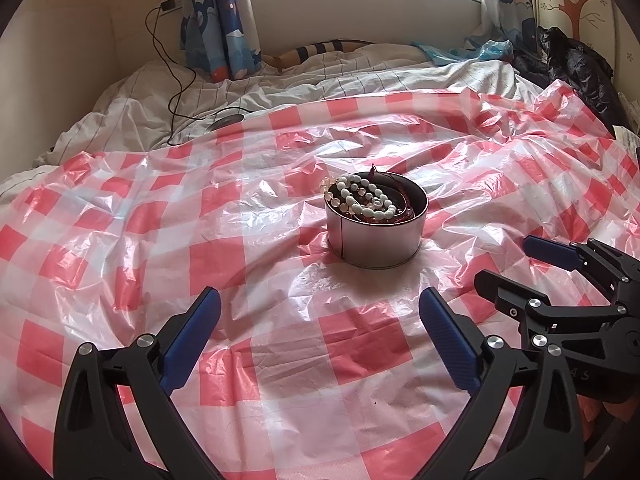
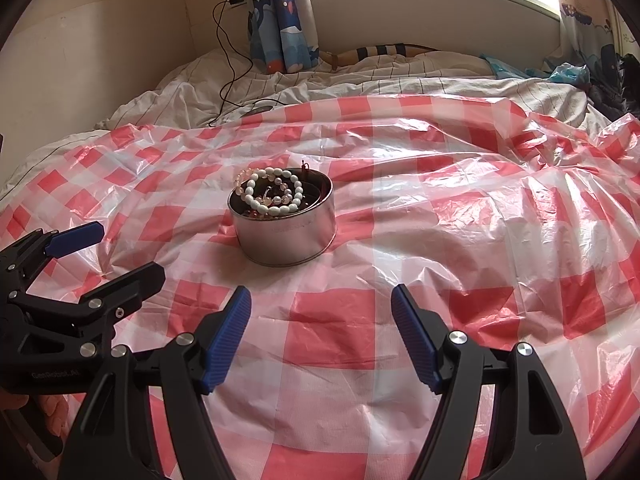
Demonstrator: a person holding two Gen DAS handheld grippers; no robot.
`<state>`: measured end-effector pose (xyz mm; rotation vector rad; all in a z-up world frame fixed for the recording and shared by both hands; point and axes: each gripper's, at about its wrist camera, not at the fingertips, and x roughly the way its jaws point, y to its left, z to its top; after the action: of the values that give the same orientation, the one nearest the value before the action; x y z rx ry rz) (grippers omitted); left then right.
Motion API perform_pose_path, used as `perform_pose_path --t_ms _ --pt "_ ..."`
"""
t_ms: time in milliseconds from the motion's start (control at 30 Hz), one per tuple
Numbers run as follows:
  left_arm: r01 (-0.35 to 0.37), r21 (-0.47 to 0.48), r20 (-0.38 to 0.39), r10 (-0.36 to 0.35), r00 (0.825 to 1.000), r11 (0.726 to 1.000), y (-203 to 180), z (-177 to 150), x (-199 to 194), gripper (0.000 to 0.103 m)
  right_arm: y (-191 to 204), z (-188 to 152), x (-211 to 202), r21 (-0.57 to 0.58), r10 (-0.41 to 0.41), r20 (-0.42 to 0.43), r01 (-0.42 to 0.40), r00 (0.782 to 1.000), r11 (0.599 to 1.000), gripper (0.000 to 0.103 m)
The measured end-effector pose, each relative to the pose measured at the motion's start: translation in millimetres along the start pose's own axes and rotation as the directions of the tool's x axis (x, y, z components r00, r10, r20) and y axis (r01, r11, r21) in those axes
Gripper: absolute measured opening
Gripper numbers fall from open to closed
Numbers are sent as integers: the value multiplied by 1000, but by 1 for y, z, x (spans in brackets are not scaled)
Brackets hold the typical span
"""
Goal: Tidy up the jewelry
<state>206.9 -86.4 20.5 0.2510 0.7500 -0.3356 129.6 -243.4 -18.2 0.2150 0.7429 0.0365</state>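
Both grippers hover with jaws spread and nothing between them: the left gripper [image 1: 320,304] in its own view, the right gripper [image 2: 322,304] in its own, each above the red-and-white checked plastic sheet [image 1: 280,360]. Ahead of the left one, toward twelve o'clock, stands a round metal tin [image 1: 374,236]. White bead bracelets [image 1: 360,196] and darker strands are heaped inside it, some draped over its ten o'clock rim.

The left gripper [image 1: 318,308] and right gripper [image 2: 322,304] are held side by side, angled downward toward twelve o'clock, jaws spread wide with nothing between them.
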Motion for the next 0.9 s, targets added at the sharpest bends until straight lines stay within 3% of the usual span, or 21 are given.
perform_pose_path --t_ms 900 --pt "10 -58 -22 -11 1000 998 1 -2 3 95 0 0 1 -1 -2 -4 2 1000 1000 70"
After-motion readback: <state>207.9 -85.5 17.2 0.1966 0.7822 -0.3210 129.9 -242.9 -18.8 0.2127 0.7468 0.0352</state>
